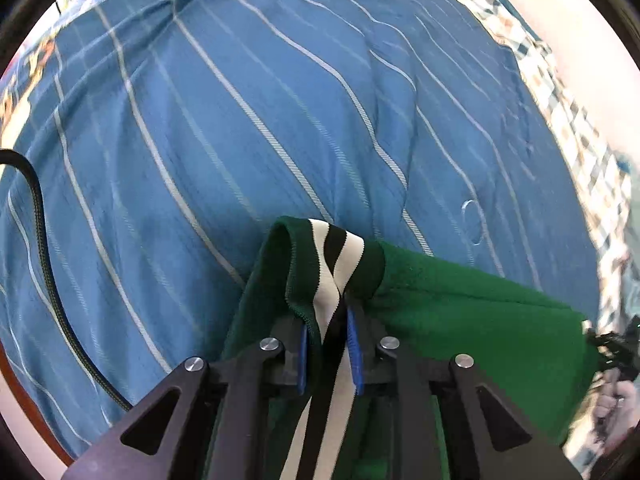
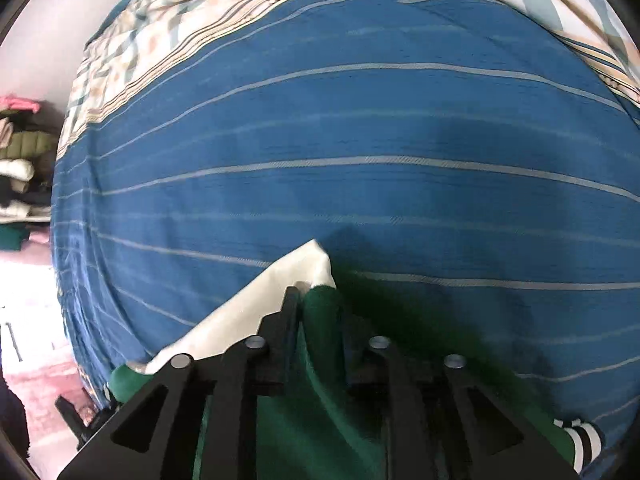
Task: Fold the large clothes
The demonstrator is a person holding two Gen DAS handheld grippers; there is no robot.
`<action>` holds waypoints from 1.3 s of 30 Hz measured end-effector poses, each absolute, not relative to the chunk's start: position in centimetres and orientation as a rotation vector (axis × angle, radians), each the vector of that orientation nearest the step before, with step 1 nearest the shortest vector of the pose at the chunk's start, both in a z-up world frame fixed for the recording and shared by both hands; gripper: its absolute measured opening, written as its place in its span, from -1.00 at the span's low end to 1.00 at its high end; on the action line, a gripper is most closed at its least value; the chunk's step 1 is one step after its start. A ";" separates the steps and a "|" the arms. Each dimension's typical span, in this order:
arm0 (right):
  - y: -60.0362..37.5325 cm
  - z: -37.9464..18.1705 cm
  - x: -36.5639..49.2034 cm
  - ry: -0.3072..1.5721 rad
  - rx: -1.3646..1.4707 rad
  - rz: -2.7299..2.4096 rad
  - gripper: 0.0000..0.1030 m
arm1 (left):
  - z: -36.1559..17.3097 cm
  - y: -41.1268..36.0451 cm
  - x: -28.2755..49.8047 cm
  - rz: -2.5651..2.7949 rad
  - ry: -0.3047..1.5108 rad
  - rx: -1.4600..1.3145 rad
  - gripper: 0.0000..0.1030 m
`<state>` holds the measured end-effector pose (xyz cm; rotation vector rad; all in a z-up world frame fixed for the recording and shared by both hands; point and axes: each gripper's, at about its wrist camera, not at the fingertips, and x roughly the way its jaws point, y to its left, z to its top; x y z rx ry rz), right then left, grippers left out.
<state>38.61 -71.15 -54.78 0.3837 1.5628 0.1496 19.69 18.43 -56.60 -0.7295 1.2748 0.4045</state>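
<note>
A green garment [image 1: 472, 320] with a black-and-white striped band [image 1: 334, 256] and a white panel [image 2: 256, 304] hangs above a blue striped bed cover [image 1: 280, 100]. My left gripper [image 1: 330, 344] is shut on the striped band of the garment. My right gripper [image 2: 318, 320] is shut on the green cloth next to the white panel. A striped cuff [image 2: 584, 440] shows at the lower right of the right wrist view. The garment stretches from my left gripper to the right gripper [image 1: 612, 348], seen at the far right edge.
A checked quilt [image 2: 208, 8] lies along the far side of the bed. A pile of clothes [image 2: 20, 160] sits off the bed at left. A black cable [image 1: 44, 264] hangs at the left. The bed's wooden edge [image 1: 24, 400] is at lower left.
</note>
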 end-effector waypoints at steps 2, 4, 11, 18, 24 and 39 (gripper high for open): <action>-70.9 -52.5 38.4 1.530 0.367 0.159 -0.14 | -55.2 18.8 18.7 0.425 1.250 -0.751 -0.56; -70.5 -50.2 37.4 1.475 0.309 0.178 0.53 | -53.1 18.8 16.9 0.463 1.183 -0.743 -0.54; -68.6 -44.2 30.0 1.438 0.107 0.300 0.59 | -49.6 15.9 10.4 0.486 1.173 -0.734 -0.49; -65.4 -47.6 22.4 1.565 0.135 0.393 0.05 | -56.0 11.7 8.9 0.571 1.372 -0.562 0.47; -65.4 -55.5 21.3 1.588 -0.115 0.188 -0.03 | -57.3 13.9 7.6 0.592 1.336 -0.646 0.95; -68.1 -54.3 18.5 1.689 0.183 0.195 0.15 | -59.1 9.8 -3.6 0.741 0.918 -1.375 0.87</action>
